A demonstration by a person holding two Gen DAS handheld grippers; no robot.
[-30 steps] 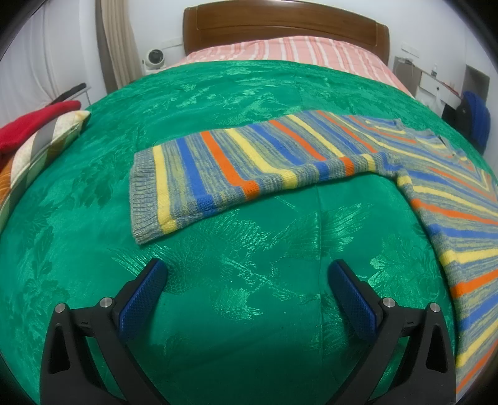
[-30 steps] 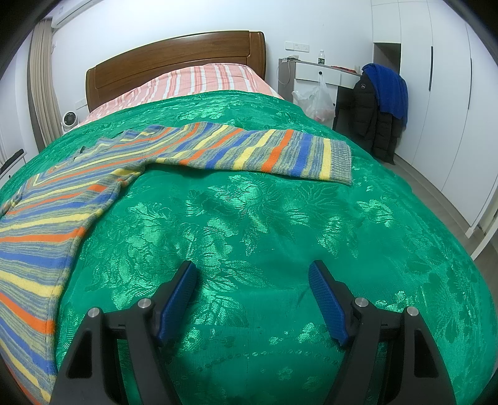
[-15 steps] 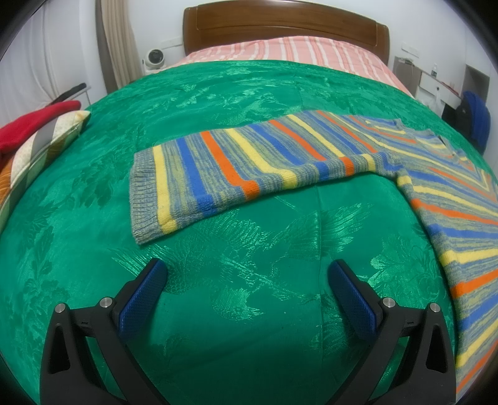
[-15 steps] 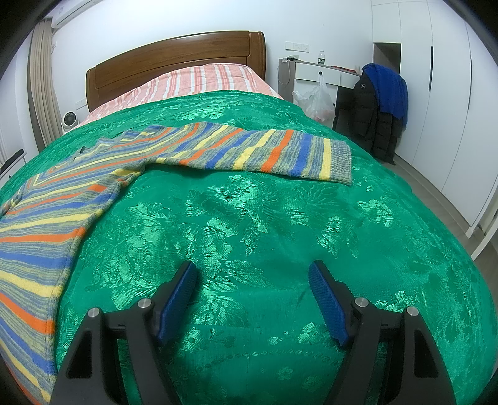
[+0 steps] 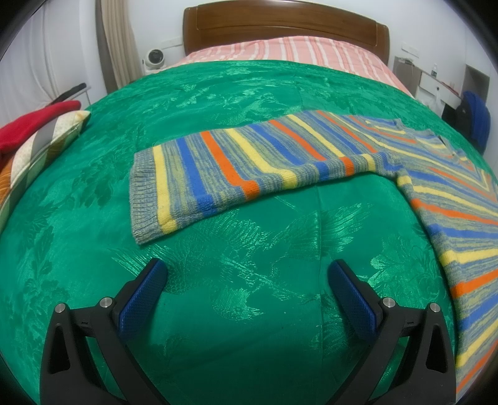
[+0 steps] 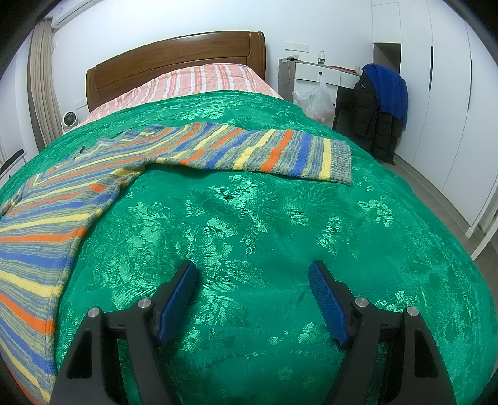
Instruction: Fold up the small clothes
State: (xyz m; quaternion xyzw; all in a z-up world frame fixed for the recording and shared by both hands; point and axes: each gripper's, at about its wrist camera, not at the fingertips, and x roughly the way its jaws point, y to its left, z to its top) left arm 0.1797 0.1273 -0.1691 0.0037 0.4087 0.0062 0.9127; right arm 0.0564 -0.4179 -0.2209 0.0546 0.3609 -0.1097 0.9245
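Observation:
A small striped knit sweater (image 5: pixel 442 187) in blue, yellow, orange and grey lies flat on the green bedspread (image 5: pixel 249 305). In the left wrist view its left sleeve (image 5: pixel 236 168) stretches out to the left, cuff nearest me. In the right wrist view the sweater (image 6: pixel 53 215) has its right sleeve (image 6: pixel 264 149) stretched out to the right. My left gripper (image 5: pixel 247 274) is open and empty, above the bedspread just short of the left cuff. My right gripper (image 6: pixel 253 275) is open and empty, well short of the right sleeve.
A red cushion and patterned pillow (image 5: pixel 37 131) lie at the bed's left edge. The wooden headboard (image 5: pixel 286 28) and striped sheet (image 5: pixel 292 53) are at the far end. A desk (image 6: pixel 317 71), plastic bag and a chair with dark jackets (image 6: pixel 379 109) stand right of the bed.

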